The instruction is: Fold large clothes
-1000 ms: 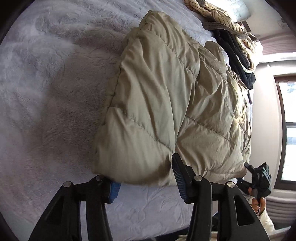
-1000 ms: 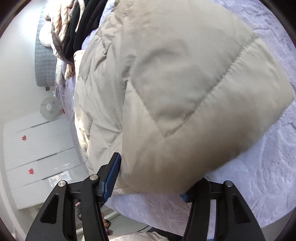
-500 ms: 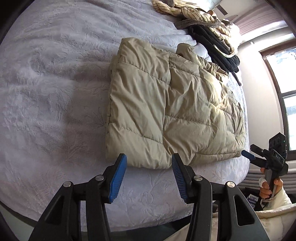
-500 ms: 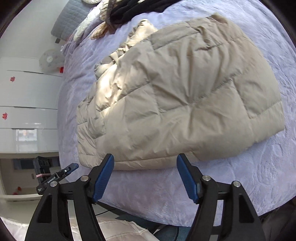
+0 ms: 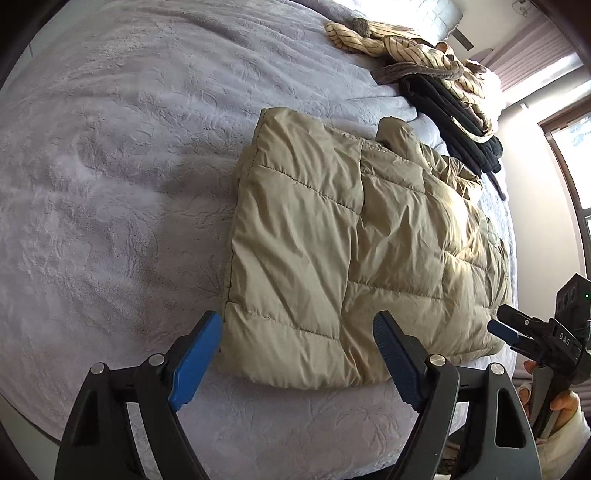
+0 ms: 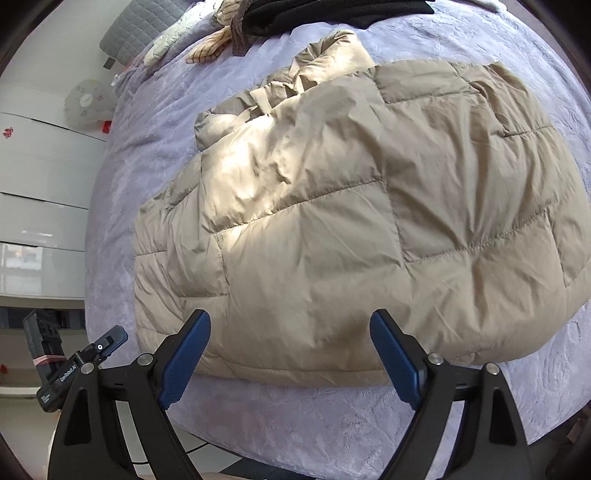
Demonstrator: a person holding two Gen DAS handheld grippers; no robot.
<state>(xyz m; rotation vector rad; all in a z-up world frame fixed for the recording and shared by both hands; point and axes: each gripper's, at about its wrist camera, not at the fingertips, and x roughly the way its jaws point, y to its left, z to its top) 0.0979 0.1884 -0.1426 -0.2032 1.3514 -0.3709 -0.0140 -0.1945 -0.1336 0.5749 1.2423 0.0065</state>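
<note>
A beige quilted down jacket [image 5: 354, 251] lies folded flat on the lavender bedspread [image 5: 110, 184]; it also fills the right wrist view [image 6: 351, 221]. My left gripper [image 5: 297, 354] is open and empty, hovering just above the jacket's near left corner. My right gripper [image 6: 290, 354] is open and empty, just above the jacket's near edge. The right gripper also shows at the right edge of the left wrist view [image 5: 517, 332], and the left gripper at the lower left of the right wrist view [image 6: 107, 341].
A pile of striped and black clothes [image 5: 443, 85] lies at the far end of the bed, also seen in the right wrist view [image 6: 277, 18]. White cabinets [image 6: 33, 184] stand left of the bed. A window [image 5: 576, 166] is on the right. The bed's near edge [image 5: 258, 443] runs below the grippers.
Both grippers let go of the jacket and drew back toward the bed's near edge, jaws opening wide. The jacket dropped flat onto the bed in a folded shape.
</note>
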